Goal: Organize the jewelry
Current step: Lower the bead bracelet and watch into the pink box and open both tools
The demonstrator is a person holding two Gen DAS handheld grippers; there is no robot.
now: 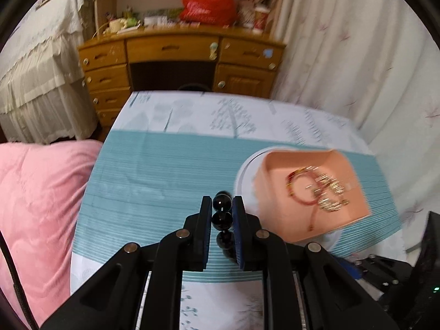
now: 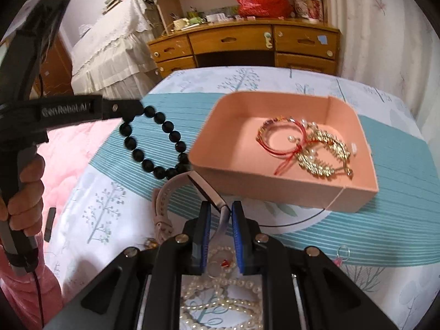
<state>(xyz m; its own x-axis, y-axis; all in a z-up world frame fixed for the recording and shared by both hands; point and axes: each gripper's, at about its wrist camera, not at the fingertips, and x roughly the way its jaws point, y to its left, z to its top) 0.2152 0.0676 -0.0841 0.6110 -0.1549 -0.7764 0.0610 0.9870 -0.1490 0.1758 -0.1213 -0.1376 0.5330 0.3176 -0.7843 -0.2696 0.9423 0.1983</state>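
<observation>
A teal-and-white tablecloth [image 2: 385,233] is covering the table, carrying a pink box [image 2: 247,181], pearl necklace [image 2: 220,302] and keyring [image 2: 342,254].

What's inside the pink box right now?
Inside the pink box: a red cord bracelet and a gold bracelet with pearls, tangled together. The near wall hides part of the floor.

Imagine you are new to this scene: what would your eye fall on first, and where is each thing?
First, the black bead bracelet hanging from the shut left gripper, in the air left of the pink box. Next, inside the box, a red cord bracelet and gold jewelry lie tangled. Nearest, the right gripper is shut on a watch, with pearls on the cloth beneath.
</observation>
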